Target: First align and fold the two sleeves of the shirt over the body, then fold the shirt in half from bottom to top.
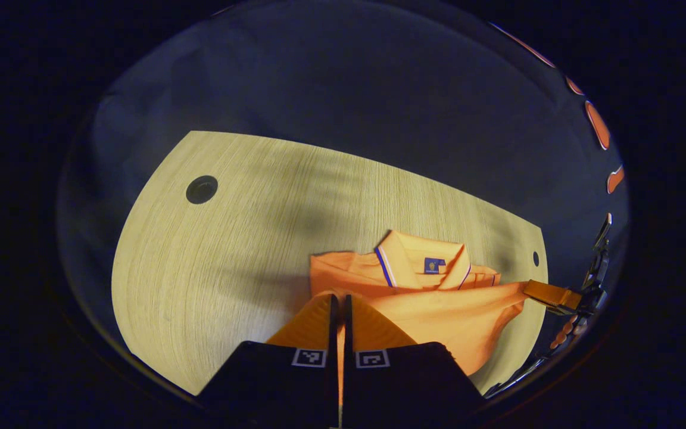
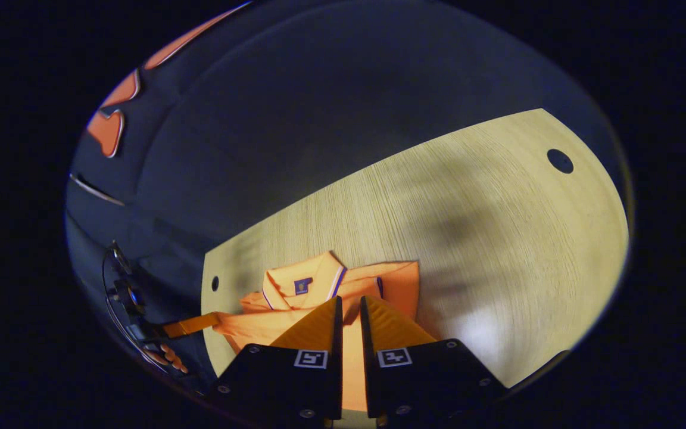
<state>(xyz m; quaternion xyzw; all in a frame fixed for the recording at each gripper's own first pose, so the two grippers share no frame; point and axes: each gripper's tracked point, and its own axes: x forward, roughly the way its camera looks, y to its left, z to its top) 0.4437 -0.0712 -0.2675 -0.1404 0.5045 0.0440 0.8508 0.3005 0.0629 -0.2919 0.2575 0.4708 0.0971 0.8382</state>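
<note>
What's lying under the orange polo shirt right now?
The light wooden table lies under the orange polo shirt, bare around it. The lifted hem covers the body, so the folded sleeves underneath cannot be seen.

The shirt point(image 1: 438, 310) is soft matt cloth, a fine knit that drapes in loose folds, with a stiffer ribbed collar point(image 1: 420, 262). Under it the table point(image 1: 230, 250) has a pale wood-grain top, smooth with a faint sheen where the light strikes.
</note>
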